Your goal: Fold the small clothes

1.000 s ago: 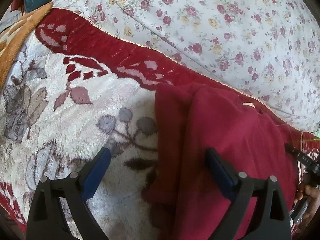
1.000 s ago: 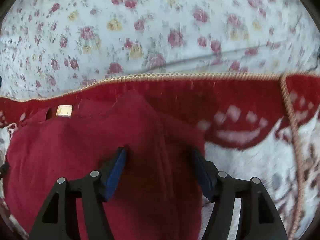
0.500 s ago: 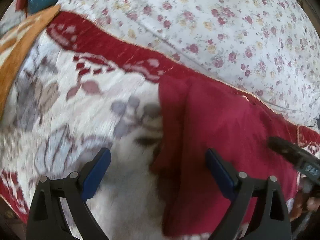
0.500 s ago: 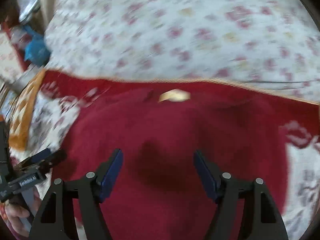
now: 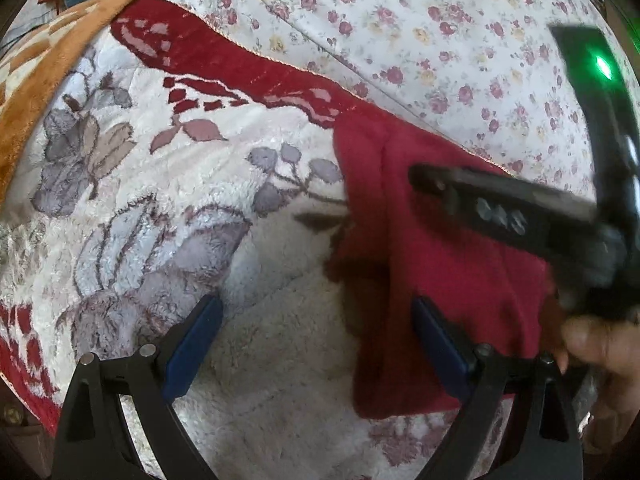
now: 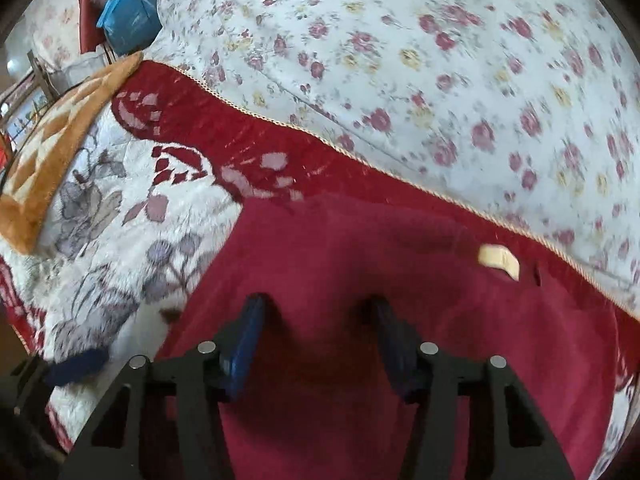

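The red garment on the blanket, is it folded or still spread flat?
Partly folded. The red garment shows a doubled strip along its left edge, while in the right wrist view it lies broadly spread.

Floral bedsheet (image 5: 440, 20) under plush blanket (image 5: 160, 208), red garment (image 6: 360, 272) atop.

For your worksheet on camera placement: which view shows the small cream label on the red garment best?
The right wrist view: the cream label lies in plain sight on the red garment. In the left wrist view the label is not visible; the right gripper crosses the garment there.
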### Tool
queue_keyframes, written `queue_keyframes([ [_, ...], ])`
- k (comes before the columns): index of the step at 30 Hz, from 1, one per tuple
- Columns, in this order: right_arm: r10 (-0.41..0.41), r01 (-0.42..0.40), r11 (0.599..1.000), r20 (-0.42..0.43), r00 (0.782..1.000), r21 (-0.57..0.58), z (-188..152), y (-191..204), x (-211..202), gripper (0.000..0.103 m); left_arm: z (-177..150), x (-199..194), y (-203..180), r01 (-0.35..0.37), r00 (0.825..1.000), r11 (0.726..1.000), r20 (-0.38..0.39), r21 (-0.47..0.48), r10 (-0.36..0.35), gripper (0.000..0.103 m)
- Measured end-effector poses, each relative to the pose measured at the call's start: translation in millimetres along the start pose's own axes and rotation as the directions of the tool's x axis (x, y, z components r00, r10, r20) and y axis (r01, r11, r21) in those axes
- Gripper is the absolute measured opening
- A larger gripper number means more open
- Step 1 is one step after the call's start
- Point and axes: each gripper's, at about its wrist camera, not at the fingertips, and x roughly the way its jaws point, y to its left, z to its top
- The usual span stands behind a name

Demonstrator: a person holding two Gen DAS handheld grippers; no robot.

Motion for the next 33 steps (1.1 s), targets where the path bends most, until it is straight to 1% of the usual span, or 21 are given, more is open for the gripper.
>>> queue_keyframes([
  [2,-0.006,0.006,1.0,0.002,1.0,0.01,10.1,-0.5,9.5,0.059,2.7,4.7,-0.6,0.006,1.0,1.0,-0.01,-0.001,-0.006,0.095],
  [7,-0.003,0.005,0.999,-0.052,0.999,0.037,30.5,1.1,50.0,0.06,6.5,10.8,-2.4,0.009,1.0,1.0,-0.014,-0.004,-0.01,0.098],
  [11,-0.008,0.009,1.0,-0.072,0.997,0.025,36.1,1.9,59.1,0.064,9.0,12.3,-1.7,0.018,1.0,1.0,-0.02,-0.012,-0.018,0.099],
  [12,-0.006,0.008,1.0,-0.074,0.997,0.028,36.8,0.6,59.0,0.065,9.3,12.5,-2.0,0.018,1.0,1.0,-0.02,-0.012,-0.018,0.099],
  [15,0.011,-0.007,0.999,-0.074,0.997,0.054,36.7,-5.5,53.6,0.073,9.5,11.9,-2.9,0.019,1.0,1.0,-0.023,-0.01,-0.019,0.099],
  [19,0.049,-0.045,0.994,-0.044,0.998,0.099,32.7,-16.1,29.6,0.078,9.9,11.1,-1.7,0.026,0.999,0.999,-0.025,-0.02,-0.027,0.099],
  [22,0.044,-0.042,0.995,-0.033,0.998,0.086,26.3,-17.8,12.3,0.082,8.9,10.0,-2.8,0.022,0.999,0.999,-0.023,-0.023,-0.022,0.099],
  [24,0.039,-0.036,0.997,-0.041,0.998,0.062,19.0,-16.3,6.5,0.082,8.7,9.8,-3.9,0.019,1.0,1.0,-0.022,-0.023,-0.02,0.099],
  [28,0.023,-0.021,0.998,-0.045,0.999,0.051,5.4,-17.3,2.9,0.083,9.1,8.4,-1.6,0.043,0.998,0.998,-0.033,-0.034,-0.044,0.099],
  [32,0.065,-0.058,0.993,-0.063,0.996,0.101,10.6,-20.3,3.6,0.083,6.6,5.5,8.8,0.095,0.994,0.993,-0.051,-0.074,-0.099,0.099],
  [33,0.083,-0.076,0.992,-0.063,0.995,0.106,15.6,-17.8,3.2,0.086,6.4,5.4,9.3,0.104,0.993,0.992,-0.054,-0.078,-0.108,0.099],
])
